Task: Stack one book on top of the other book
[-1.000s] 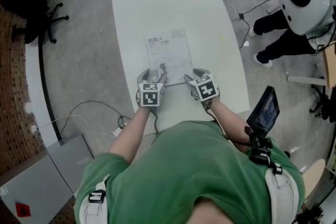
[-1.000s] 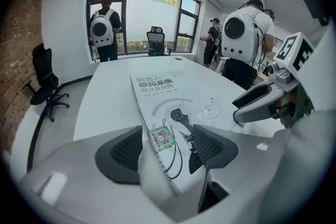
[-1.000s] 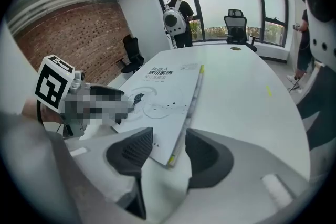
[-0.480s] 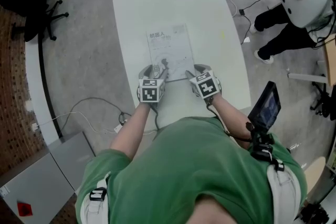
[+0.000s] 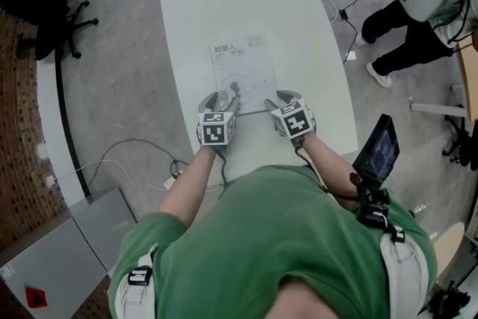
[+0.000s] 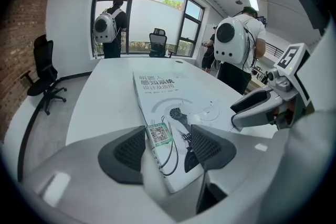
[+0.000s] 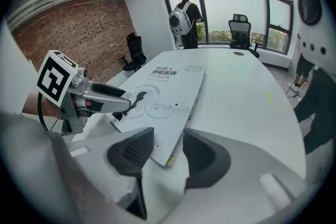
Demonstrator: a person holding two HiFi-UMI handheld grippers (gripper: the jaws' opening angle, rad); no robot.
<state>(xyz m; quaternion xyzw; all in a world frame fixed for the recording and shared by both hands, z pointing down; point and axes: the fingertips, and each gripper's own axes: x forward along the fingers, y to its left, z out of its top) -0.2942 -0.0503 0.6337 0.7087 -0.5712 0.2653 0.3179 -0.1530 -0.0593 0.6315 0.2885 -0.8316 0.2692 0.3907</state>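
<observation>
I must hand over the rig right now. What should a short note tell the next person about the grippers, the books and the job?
Left gripper: open; its jaws have just been closing a little around the near left corner of the book, not clamped.
Right gripper: open, with the book's near right corner between its jaws, not clamped.
Book: lies flat on the white table. Only one cover shows. A yellowish edge under the near right corner may be the second book; I cannot tell.
Done: possibly the stacking.
Left: confirm that a book lies beneath, square the edges, pull both grippers away.

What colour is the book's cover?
White with dark graphics; book clearest in left gripper view.
</observation>
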